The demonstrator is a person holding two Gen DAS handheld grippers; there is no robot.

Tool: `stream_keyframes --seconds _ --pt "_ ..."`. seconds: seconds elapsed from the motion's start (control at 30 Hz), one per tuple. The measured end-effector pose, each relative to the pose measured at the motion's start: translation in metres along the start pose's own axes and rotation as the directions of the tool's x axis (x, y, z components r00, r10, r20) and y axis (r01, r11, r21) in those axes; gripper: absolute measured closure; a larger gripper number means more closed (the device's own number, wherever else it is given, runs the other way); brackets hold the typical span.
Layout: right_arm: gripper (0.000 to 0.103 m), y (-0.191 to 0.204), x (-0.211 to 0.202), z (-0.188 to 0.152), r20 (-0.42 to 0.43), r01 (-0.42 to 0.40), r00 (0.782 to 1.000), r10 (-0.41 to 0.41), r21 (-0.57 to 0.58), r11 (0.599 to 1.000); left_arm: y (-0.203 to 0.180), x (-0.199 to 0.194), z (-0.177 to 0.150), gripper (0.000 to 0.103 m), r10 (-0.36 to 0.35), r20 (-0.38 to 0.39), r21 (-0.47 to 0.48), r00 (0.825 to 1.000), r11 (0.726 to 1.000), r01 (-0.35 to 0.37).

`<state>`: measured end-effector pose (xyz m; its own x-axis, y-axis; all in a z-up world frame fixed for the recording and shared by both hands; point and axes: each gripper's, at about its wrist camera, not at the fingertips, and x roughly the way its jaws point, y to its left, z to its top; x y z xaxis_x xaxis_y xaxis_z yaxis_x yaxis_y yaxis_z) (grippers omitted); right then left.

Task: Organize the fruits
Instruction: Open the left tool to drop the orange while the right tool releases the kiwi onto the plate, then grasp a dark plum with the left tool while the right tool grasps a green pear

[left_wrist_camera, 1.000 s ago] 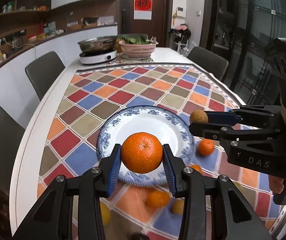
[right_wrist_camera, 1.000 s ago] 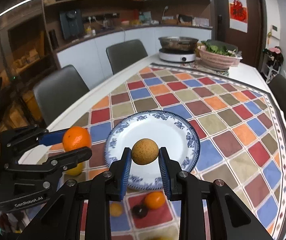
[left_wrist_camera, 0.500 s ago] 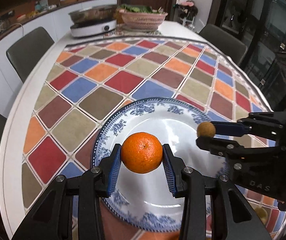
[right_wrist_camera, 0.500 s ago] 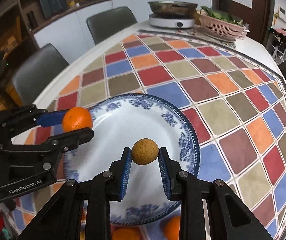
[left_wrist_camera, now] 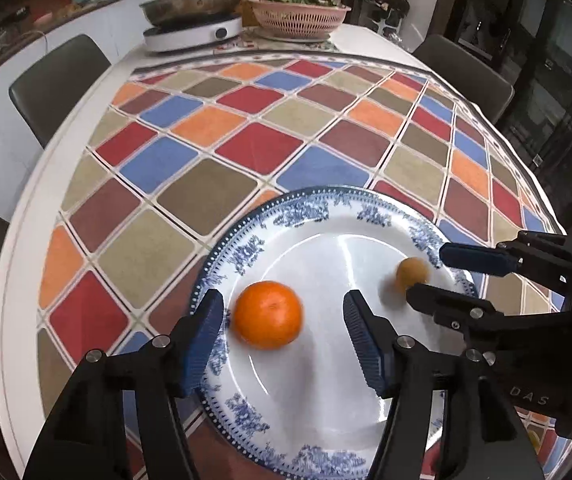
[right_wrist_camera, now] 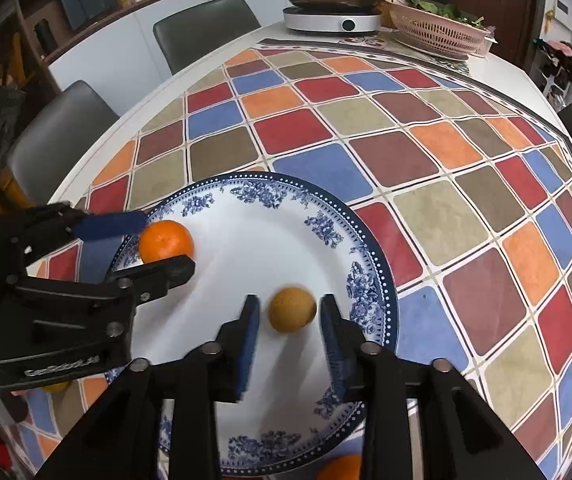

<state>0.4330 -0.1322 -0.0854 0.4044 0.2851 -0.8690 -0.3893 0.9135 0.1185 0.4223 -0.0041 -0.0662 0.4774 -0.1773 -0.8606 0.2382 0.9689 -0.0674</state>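
Both fruits are being let go onto the blue-and-white plate [left_wrist_camera: 246, 248]. The left gripper [left_wrist_camera: 282, 332] has spread jaws around the orange [left_wrist_camera: 268, 315]; the right gripper [right_wrist_camera: 288, 320] has spread jaws around the small brown fruit [right_wrist_camera: 292, 309]. Next, back away and fetch more fruit.

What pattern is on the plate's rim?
Blue floral on white plate, clearest in the right wrist view.

Wide gap between the left gripper [left_wrist_camera: 282, 336] pads, orange [left_wrist_camera: 268, 315] loose in the middle, clear of both. Same at the right gripper [right_wrist_camera: 289, 330]: brown fruit [right_wrist_camera: 292, 309] sitting free between spread jaws. Open white plate [left_wrist_camera: 326, 412] centre between the two fruits. Crowded near edge, though: another orange [right_wrist_camera: 340, 468] just beside the rim. Bare checkered cloth [right_wrist_camera: 366, 120] beyond the plate; far end blocked by cooker with pan [right_wrist_camera: 332, 20] and pink basket [right_wrist_camera: 438, 34]. Chairs [right_wrist_camera: 202, 28] along the table's side.
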Motion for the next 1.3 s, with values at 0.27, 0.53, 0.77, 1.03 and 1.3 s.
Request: stream_keyframes --seconds 0.27,0.53,0.77,1.03,1.3 --pt "0.054 0.007 -0.037 -0.007 0.06 0.02 0.998 -0.02 0.008 1.0 -0.01 -0.051 -0.01 0.035 0.034 0.076 0.027 0.997 0.999 -0.036" --pt "0.044 0.024 -0.096 -0.026 0.154 0.084 0.985 -0.08 -0.022 0.996 -0.027 -0.114 -0.035 0.023 0.072 0.179 0.029 0.981 0.996 -0.079" --pt "0.034 0.033 -0.144 -0.048 0.236 0.093 0.967 -0.093 0.011 0.996 -0.04 -0.162 -0.06 0.002 0.141 0.256 -0.002 0.956 0.989 -0.145" --pt "0.025 0.049 -0.181 -0.086 0.295 0.136 0.944 -0.147 0.058 0.989 -0.042 -0.191 -0.098 0.002 0.162 0.288 -0.062 0.944 0.987 -0.151" --pt "0.025 0.065 -0.195 -0.125 0.323 0.186 0.925 -0.199 0.072 0.98 -0.051 -0.204 -0.136 0.002 0.197 0.324 -0.051 0.926 0.98 -0.191"
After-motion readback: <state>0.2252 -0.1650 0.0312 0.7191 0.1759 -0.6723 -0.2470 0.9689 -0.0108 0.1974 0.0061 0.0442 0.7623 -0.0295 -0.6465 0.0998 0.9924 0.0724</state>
